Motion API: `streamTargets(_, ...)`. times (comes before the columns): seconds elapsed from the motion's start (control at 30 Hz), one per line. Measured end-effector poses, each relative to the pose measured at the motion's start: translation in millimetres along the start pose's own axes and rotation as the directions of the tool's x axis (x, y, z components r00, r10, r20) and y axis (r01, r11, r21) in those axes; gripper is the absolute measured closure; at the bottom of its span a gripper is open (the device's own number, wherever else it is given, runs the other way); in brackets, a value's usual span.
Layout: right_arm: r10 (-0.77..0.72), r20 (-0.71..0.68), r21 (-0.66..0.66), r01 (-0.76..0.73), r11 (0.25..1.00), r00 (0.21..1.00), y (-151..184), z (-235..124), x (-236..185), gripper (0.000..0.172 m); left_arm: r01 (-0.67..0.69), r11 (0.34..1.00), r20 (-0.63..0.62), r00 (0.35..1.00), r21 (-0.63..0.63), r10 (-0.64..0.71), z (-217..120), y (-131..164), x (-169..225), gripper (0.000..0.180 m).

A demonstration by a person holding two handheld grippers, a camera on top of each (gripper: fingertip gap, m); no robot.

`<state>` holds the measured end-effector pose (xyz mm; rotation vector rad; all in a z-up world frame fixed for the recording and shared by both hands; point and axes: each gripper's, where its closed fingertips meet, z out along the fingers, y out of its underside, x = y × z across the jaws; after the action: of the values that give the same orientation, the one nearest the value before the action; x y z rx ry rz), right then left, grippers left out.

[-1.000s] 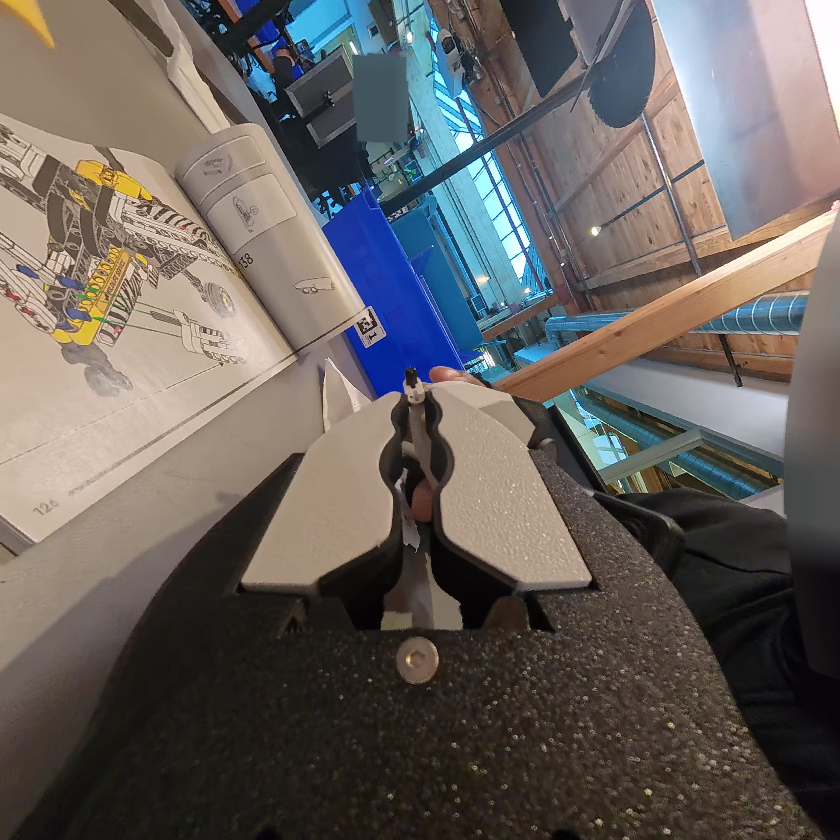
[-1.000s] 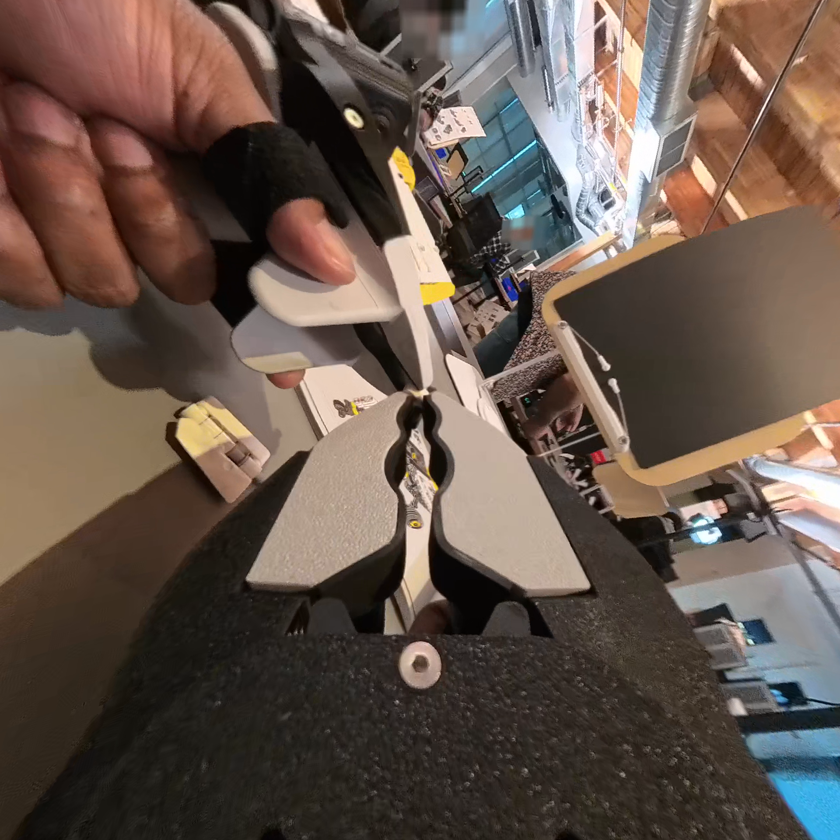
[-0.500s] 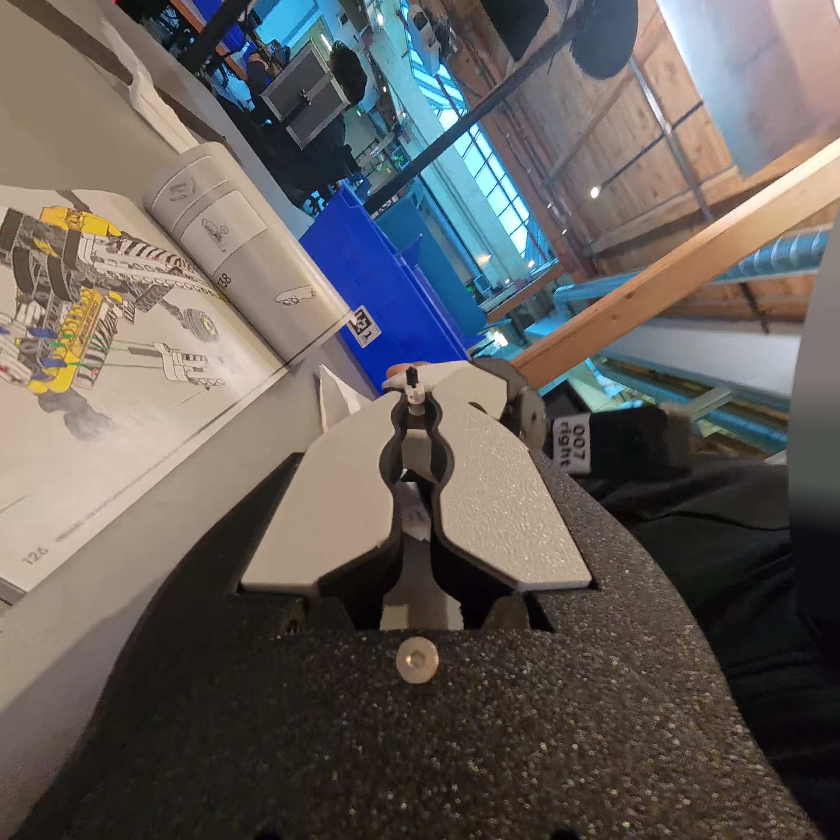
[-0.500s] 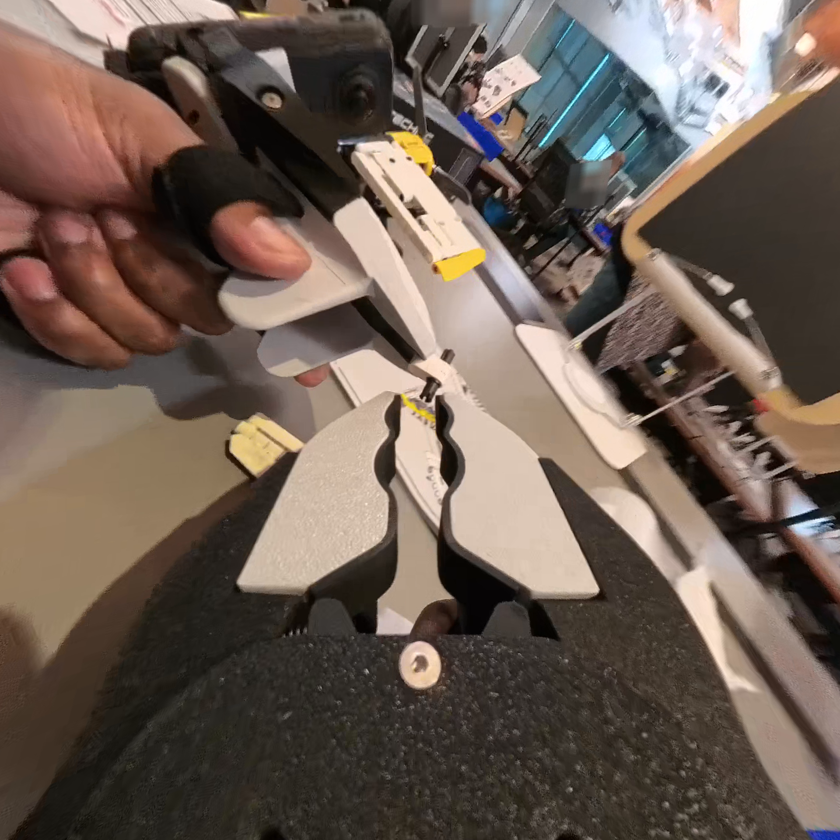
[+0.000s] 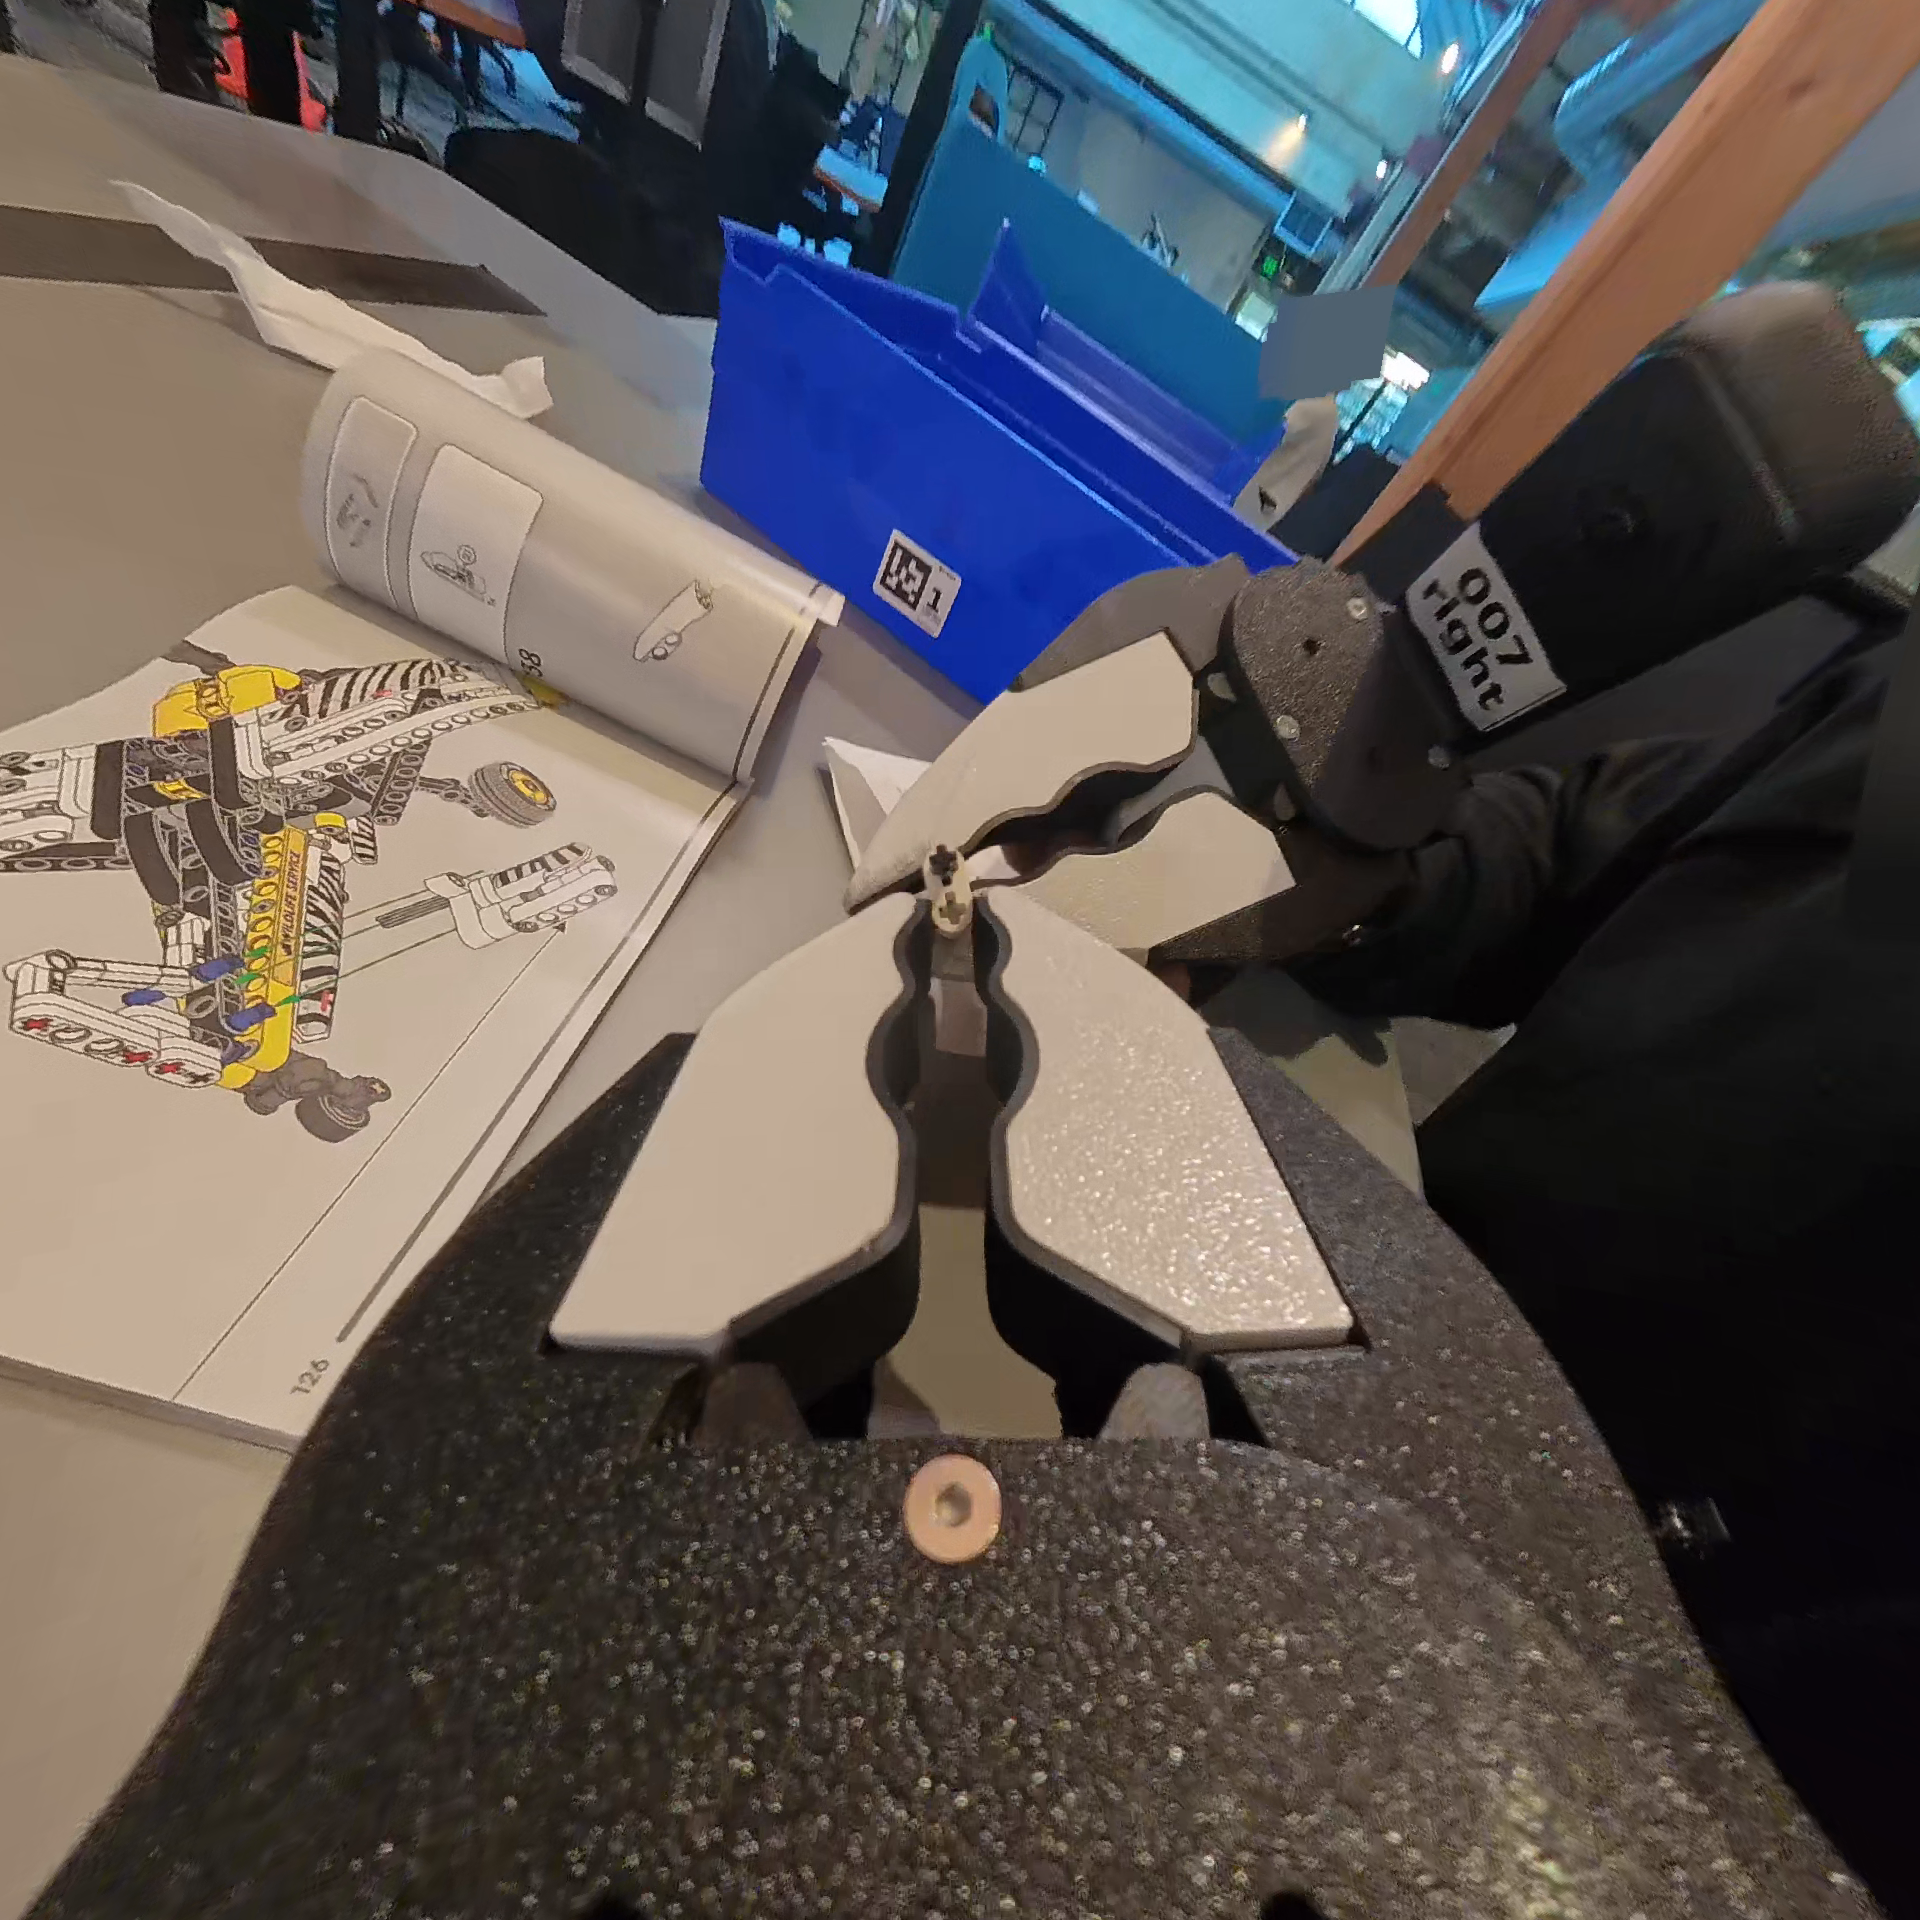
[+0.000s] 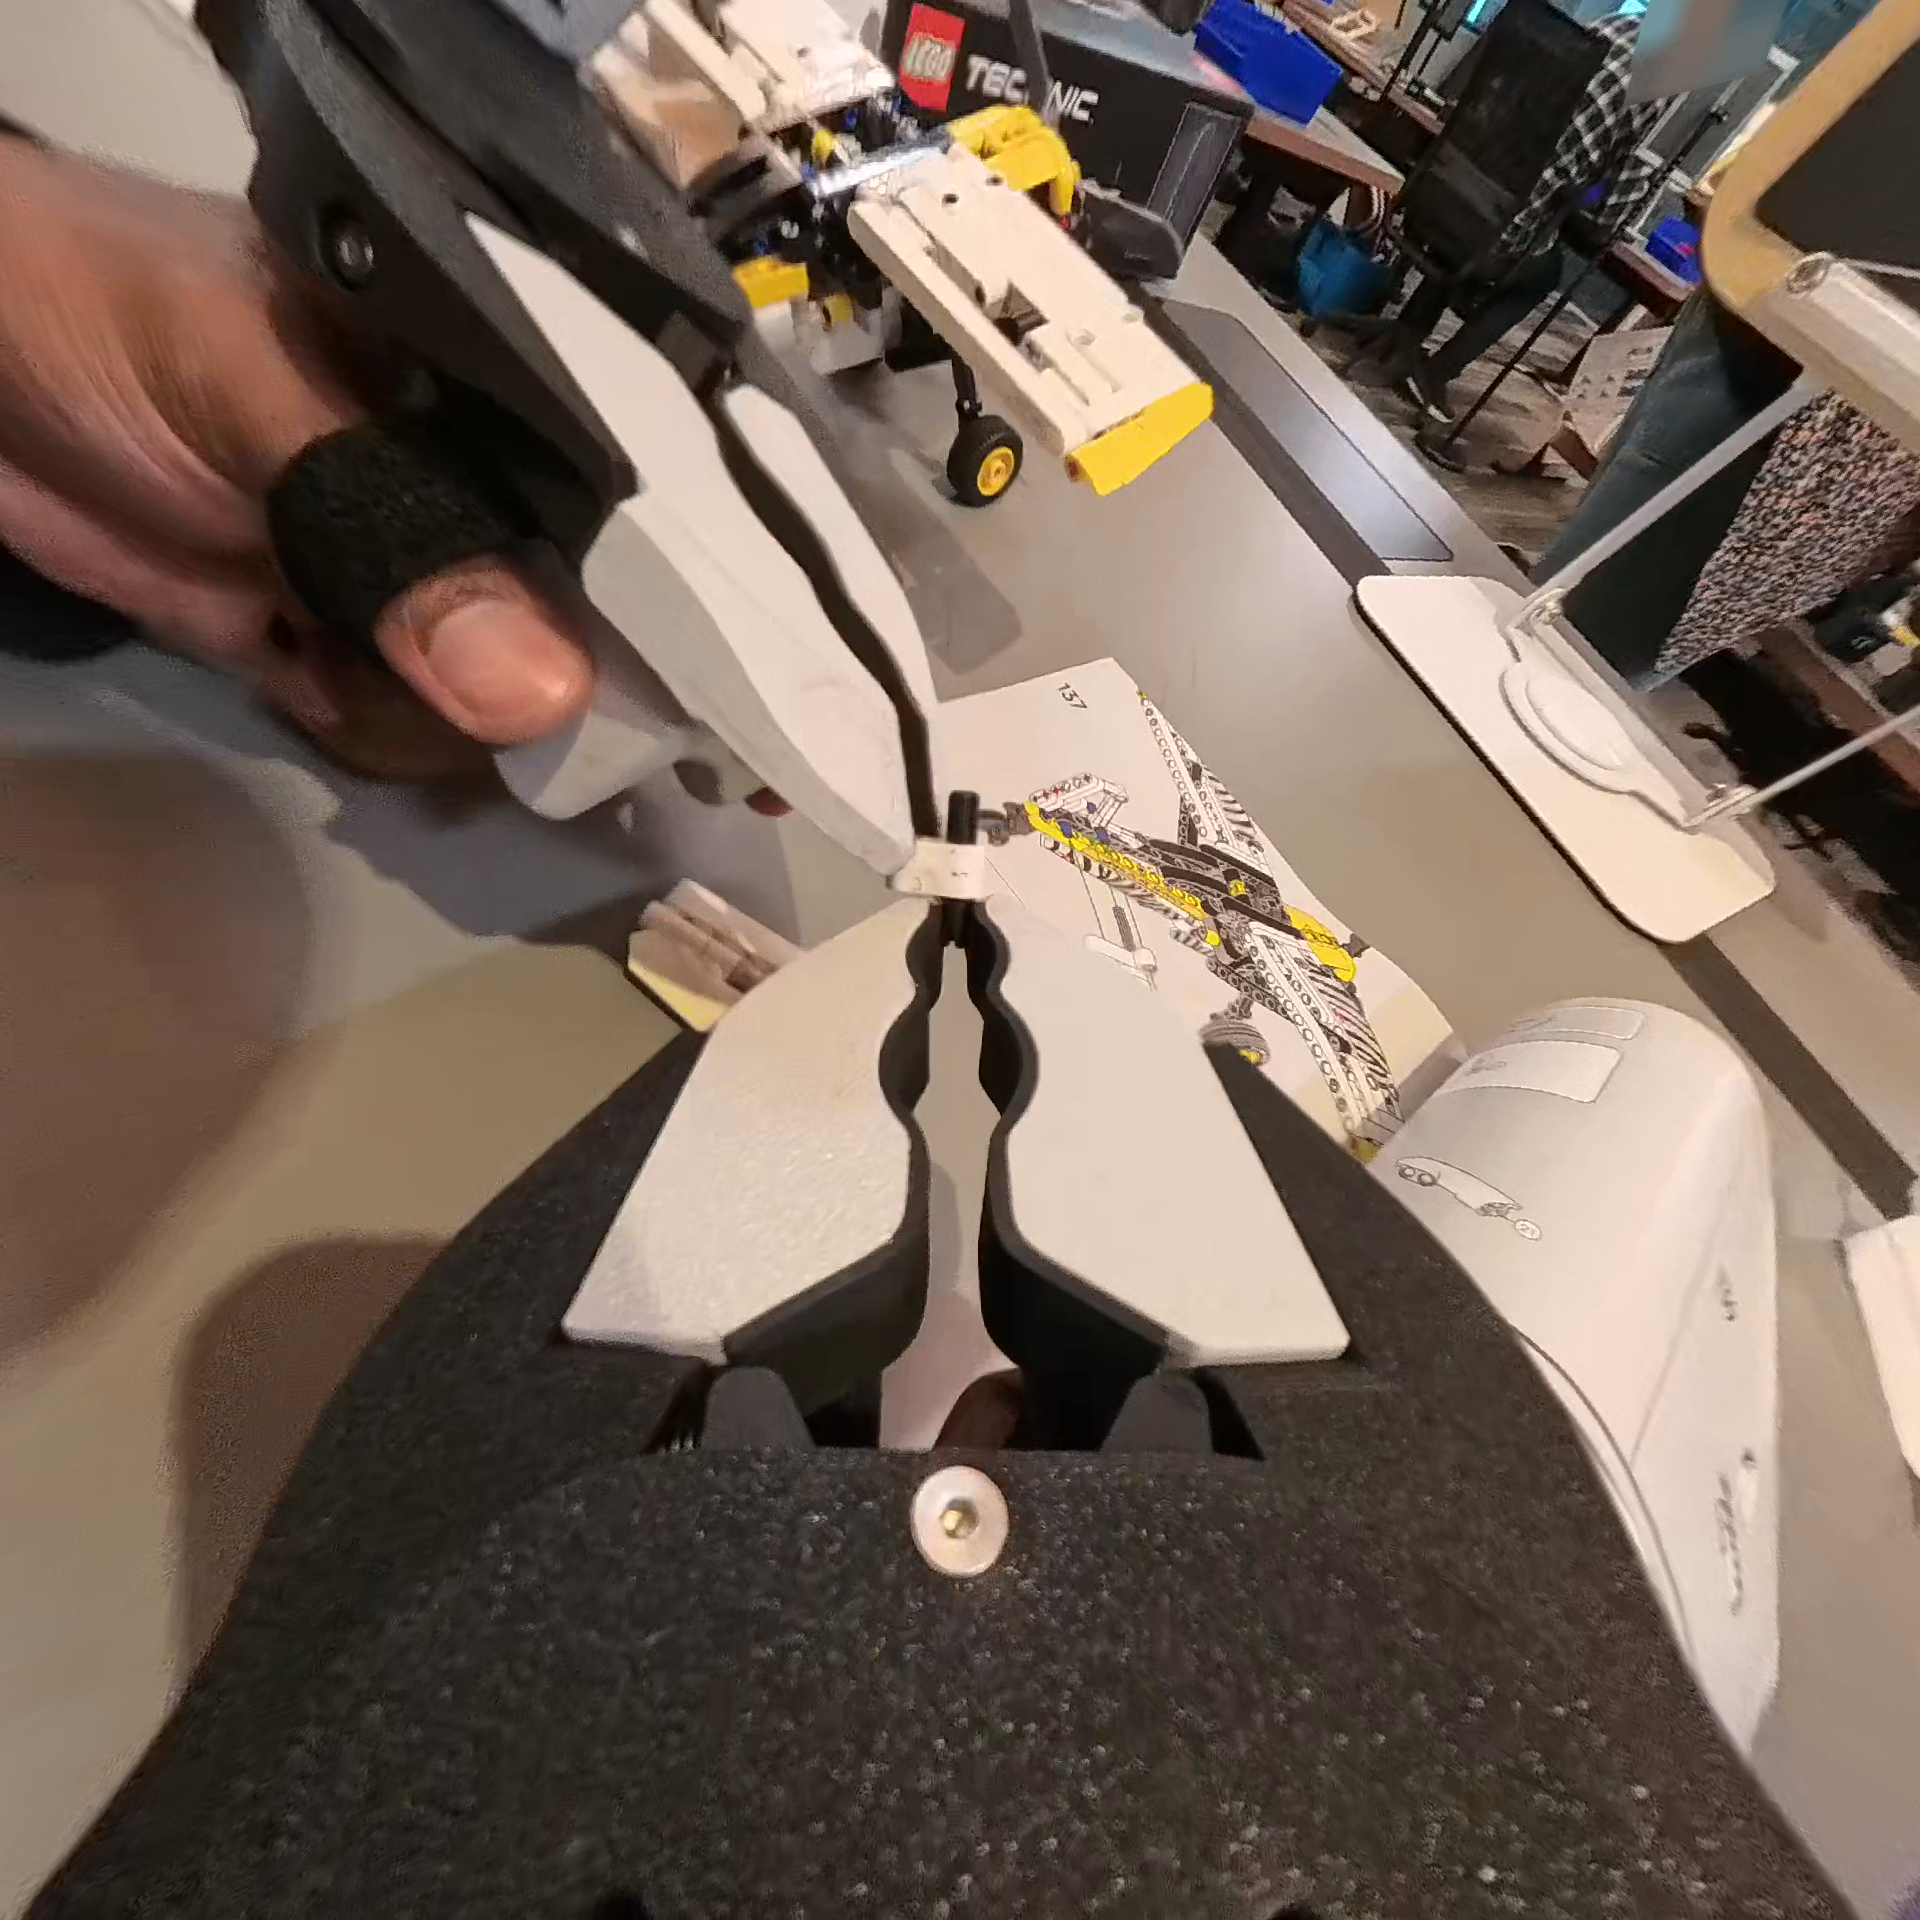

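My left gripper (image 5: 948,920) is shut on a small white connector (image 5: 951,899) with a cross hole. A short black axle (image 5: 942,860) sticks through the connector. My right gripper (image 6: 954,920) is shut on the lower end of that black axle (image 6: 961,810), just under the white connector (image 6: 948,871). The two grippers meet tip to tip above the table. The right gripper (image 5: 971,871) comes in from the right in the left wrist view. The left gripper (image 6: 914,831) comes in from the upper left in the right wrist view, held by a hand (image 6: 208,468).
An open instruction booklet (image 5: 312,935) lies on the grey table (image 5: 125,416) under the grippers. A blue bin (image 5: 883,468) stands behind it. A white and yellow brick model (image 6: 1018,291), a black box (image 6: 1091,94), a white stand base (image 6: 1538,727) and small cream pieces (image 6: 707,945) are nearby.
Both views have tilted down toward the table. My right gripper opened in front of the axle, then closed on it. My left gripper has kept hold of the white connector.
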<state>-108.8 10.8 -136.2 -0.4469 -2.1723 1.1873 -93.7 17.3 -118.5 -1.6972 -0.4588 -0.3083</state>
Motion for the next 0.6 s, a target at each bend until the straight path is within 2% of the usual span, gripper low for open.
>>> streamTargets(0.2, -0.136, -0.029, -0.070, 0.134, 0.989, 0.990, 8, 3, -5, 0.168, 0.037, 0.999, -0.040, 0.998, -0.037, -0.039, -1, 2, -1, 0.163)
streamTargets(0.33, -0.161, -0.030, -0.058, 0.159, 0.986, 0.987, 5, 1, -7, 0.168, -0.041, 0.993, -0.012, 0.999, -0.115, 0.039, 3, 12, -2, 0.166)
streamTargets(0.37, -0.173, -0.028, -0.060, 0.171, 0.983, 0.984, 5, 1, -8, 0.168, -0.061, 0.992, -0.016, 0.998, -0.110, 0.060, 3, 11, 0, 0.172)
streamTargets(0.53, -0.229, -0.002, -0.055, 0.229, 0.972, 0.973, 6, -2, -12, 0.169, -0.156, 0.978, -0.002, 0.988, -0.140, 0.157, 3, 16, 2, 0.172)
streamTargets(0.6, -0.232, 0.010, -0.021, 0.233, 0.972, 0.973, 2, -6, -12, 0.169, -0.136, 0.984, -0.035, 0.991, -0.115, 0.133, 2, 12, 6, 0.172)
